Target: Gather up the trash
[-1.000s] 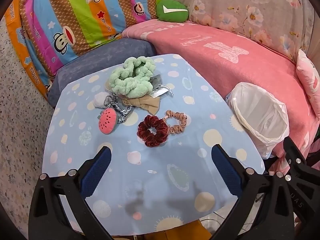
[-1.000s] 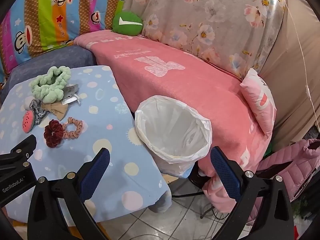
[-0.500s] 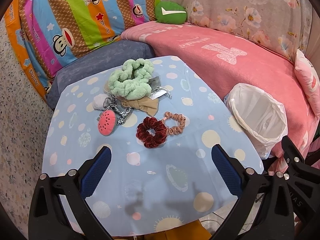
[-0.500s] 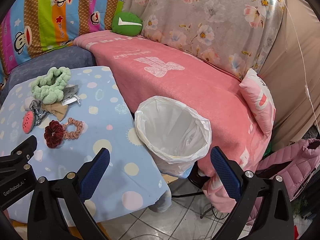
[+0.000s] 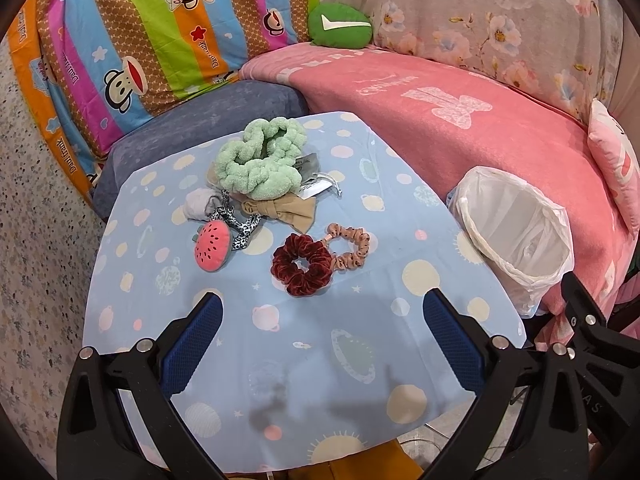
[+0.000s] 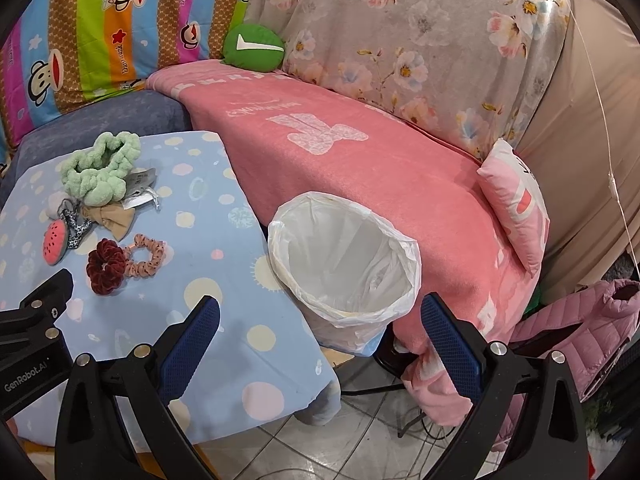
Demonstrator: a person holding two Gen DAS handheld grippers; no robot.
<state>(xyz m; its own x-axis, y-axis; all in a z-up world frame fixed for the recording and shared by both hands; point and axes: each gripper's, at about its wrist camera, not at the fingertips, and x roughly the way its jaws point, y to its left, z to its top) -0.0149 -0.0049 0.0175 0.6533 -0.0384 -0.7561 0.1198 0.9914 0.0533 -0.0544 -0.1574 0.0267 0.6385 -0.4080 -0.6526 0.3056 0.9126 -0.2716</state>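
Observation:
On a light blue spotted table [image 5: 320, 344] lies a heap of small things: a green fluffy scrunchie [image 5: 260, 164], a tan bow [image 5: 284, 208], a watermelon-shaped plush [image 5: 212, 246], a dark red velvet scrunchie [image 5: 302, 264] and a peach scrunchie [image 5: 350, 246]. A white-lined trash bin [image 5: 516, 228] [image 6: 344, 264] stands by the table's right edge. My left gripper [image 5: 322, 320] hangs open above the table's near half, short of the red scrunchie. My right gripper [image 6: 320, 324] is open too, just in front of the bin, nothing between its fingers.
A pink blanket [image 6: 360, 152] covers the couch behind the bin, with a pink pillow [image 6: 516, 208] and a green cushion [image 6: 252, 50]. Striped cartoon bedding [image 5: 140, 40] sits at the back left. A pink jacket [image 6: 580, 328] lies at lower right over tiled floor [image 6: 320, 440].
Both views have shifted slightly: the table items and the bin sit a touch lower and nearer in the frames. Both grippers stay open and hold nothing.

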